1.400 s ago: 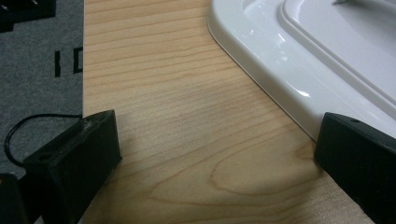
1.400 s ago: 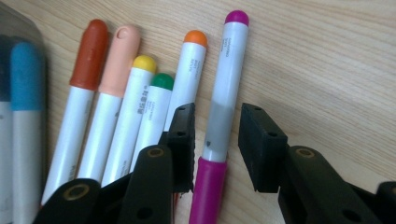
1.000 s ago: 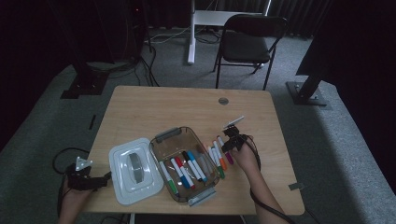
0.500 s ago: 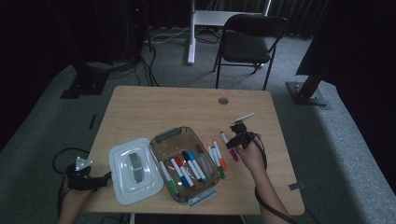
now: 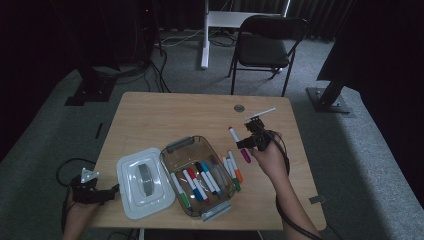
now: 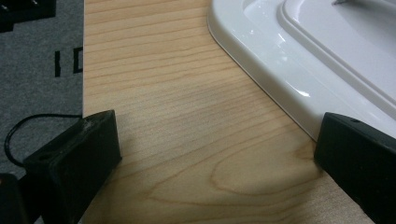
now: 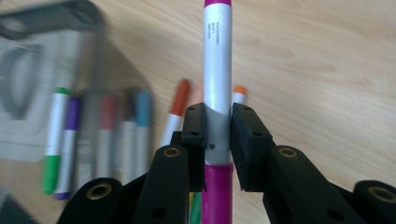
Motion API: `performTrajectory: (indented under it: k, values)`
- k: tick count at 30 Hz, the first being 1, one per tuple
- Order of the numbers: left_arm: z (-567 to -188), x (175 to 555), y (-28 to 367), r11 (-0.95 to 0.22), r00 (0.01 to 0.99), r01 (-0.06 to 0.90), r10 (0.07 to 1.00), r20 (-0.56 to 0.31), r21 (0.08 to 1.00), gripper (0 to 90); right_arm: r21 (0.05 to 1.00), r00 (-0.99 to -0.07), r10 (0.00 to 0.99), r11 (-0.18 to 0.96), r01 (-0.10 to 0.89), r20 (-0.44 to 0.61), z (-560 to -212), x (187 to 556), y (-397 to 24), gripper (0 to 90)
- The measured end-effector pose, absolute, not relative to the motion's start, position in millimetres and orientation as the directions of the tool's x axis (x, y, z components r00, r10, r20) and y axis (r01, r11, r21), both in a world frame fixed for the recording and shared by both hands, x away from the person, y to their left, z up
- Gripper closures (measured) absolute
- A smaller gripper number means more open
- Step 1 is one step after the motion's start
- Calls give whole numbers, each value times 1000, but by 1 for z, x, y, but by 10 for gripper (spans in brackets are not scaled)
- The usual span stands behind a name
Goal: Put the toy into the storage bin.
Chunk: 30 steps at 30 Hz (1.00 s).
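A white marker with magenta ends (image 7: 217,70) stands upright between the jaws of my right gripper (image 7: 217,128), which is shut on its barrel. From the high view the marker (image 5: 234,136) hangs slanted in the right gripper (image 5: 248,141), above the table and right of a clear container (image 5: 165,161). Several coloured markers (image 5: 200,180) lie in that container, and a few more (image 5: 233,170) rest on the wood beside it. My left gripper (image 5: 111,192) is open at the table's front left corner, jaws (image 6: 215,154) spread beside the white lid (image 6: 299,56).
The white lid (image 5: 142,182) lies flat, left of the container. A round grommet (image 5: 239,108) sits in the wooden table (image 5: 165,115) near its back edge. Beyond the table stand a black chair (image 5: 267,47) and a white desk leg (image 5: 205,35).
My right gripper has risen from the table with the magenta marker and moved slightly toward the back. The left gripper stays where it was.
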<state>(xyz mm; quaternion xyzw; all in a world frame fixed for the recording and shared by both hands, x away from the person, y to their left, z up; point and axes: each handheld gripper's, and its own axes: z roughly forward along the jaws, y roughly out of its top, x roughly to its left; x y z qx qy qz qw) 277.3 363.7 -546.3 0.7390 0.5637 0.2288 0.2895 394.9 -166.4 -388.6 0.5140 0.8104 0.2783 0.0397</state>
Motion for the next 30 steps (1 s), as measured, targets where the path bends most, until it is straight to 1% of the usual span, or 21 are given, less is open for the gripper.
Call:
performTrajectory:
  k: [3,9,10,11,15,23,30]
  values:
    - [-546,277,364,-197,260,700,966,13,686,8,519,-501,836,333,787,223,-369,389,-157,764]
    - [-546,277,364,-197,260,700,966,12,686,8,557,-549,808,362,747,211,-341,379,-138,764]
    - [-546,277,364,-197,260,700,966,12,686,8,557,-549,808,362,747,211,-341,379,-138,764]
    - [-546,277,364,-198,260,701,965,12,686,8,569,-570,793,373,733,214,-333,375,-130,763]
    - [-546,277,364,-198,260,701,965,12,685,7,570,-603,770,405,715,209,-323,368,-110,763]
    - [-546,277,364,-197,260,701,965,12,686,8,583,-667,713,455,674,215,-318,356,-73,763]
    - [-546,277,364,-198,260,701,965,12,685,8,561,-716,654,507,654,244,-335,345,-36,764]
